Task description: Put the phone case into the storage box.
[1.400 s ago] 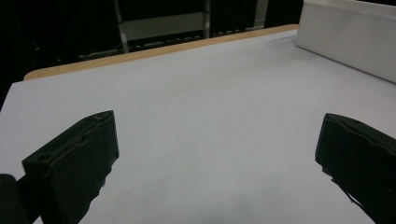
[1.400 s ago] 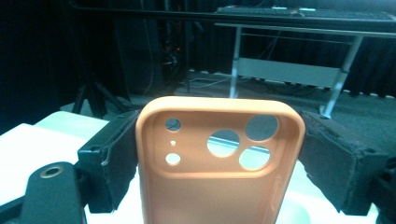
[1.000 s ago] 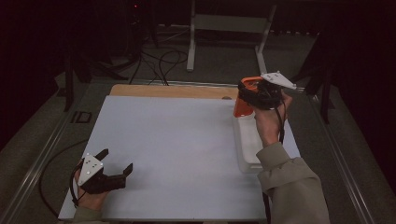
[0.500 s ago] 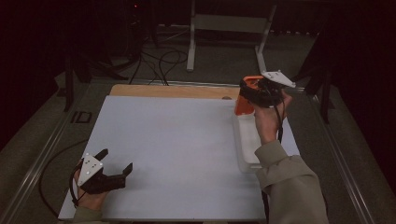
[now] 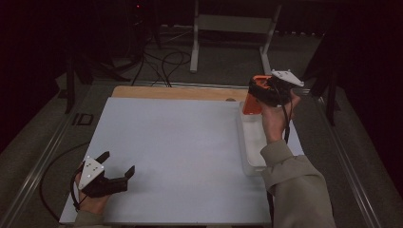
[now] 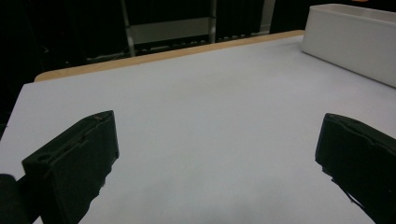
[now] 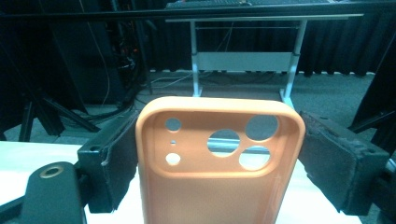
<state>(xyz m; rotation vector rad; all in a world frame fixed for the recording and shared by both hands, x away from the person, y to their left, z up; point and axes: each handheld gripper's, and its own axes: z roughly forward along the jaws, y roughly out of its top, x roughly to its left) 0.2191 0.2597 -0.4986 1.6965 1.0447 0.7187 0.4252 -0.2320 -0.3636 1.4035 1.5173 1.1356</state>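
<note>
An orange phone case (image 7: 219, 186) with camera cut-outs stands upright between the jaws of my right gripper (image 7: 219, 136), whose pads press on its two long edges. In the high view that gripper (image 5: 259, 96) holds the phone case (image 5: 250, 106) over the far end of a white bin (image 5: 252, 147) at the table's right side. My left gripper (image 5: 118, 162) rests low at the near left corner of the white table top (image 5: 180, 137), jaws wide apart. Nothing lies between the jaws of the left gripper (image 6: 219, 154).
A wooden strip (image 5: 176, 92) runs along the table's far edge. The white bin (image 6: 348, 44) stands far right in the left gripper view. Beyond the table are a metal stand (image 5: 233, 28) and floor cables (image 5: 161, 59) in a dark room.
</note>
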